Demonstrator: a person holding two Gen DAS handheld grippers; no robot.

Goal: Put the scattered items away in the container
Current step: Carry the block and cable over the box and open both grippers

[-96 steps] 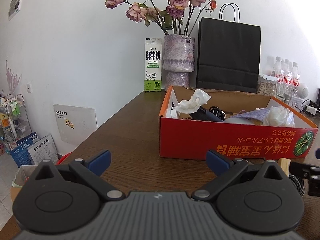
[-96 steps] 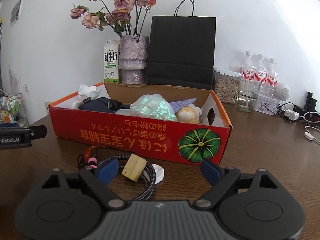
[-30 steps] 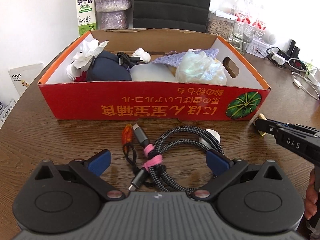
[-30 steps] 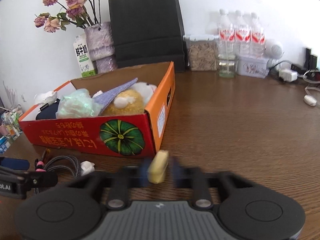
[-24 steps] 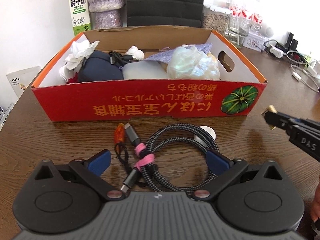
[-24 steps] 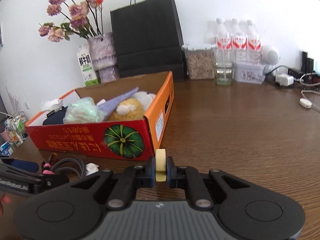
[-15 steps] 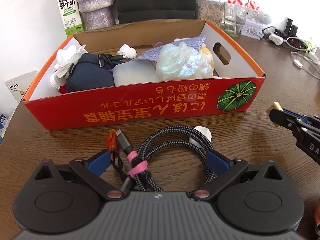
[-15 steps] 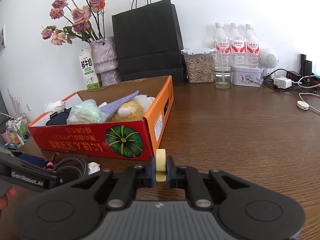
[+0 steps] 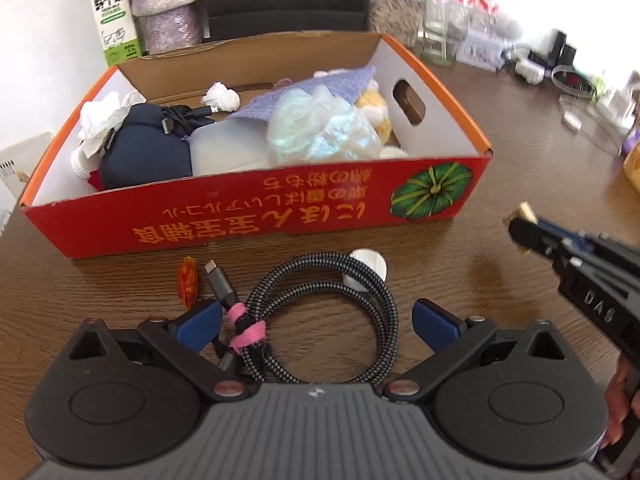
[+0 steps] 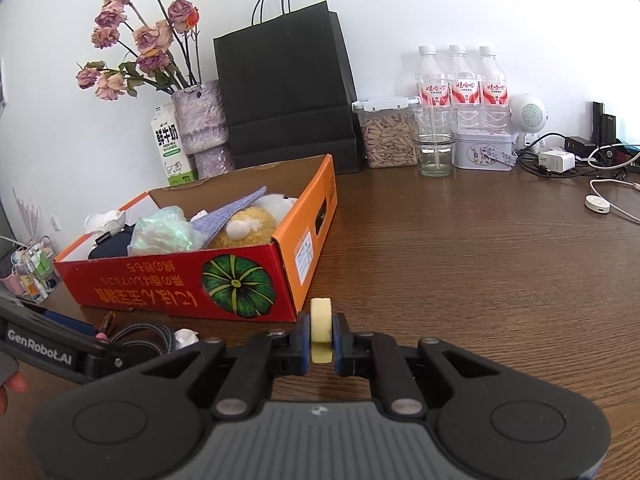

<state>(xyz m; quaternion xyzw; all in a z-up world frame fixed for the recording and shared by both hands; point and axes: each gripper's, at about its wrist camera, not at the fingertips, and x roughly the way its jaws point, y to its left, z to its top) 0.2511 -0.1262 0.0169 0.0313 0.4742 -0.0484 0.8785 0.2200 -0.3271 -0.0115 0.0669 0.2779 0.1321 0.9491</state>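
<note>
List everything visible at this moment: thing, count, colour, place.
box: one, red-orange, mid-table, filled with items
cable: one, grey braided, coiled before box
cap: one, white, beside cable
candy: one, orange, left of cable
bag: one, black, behind box
milk carton: one, white-green, by wall
bottles: three, clear, against wall
left gripper: open, over cable
right gripper: shut on yellow block
</note>
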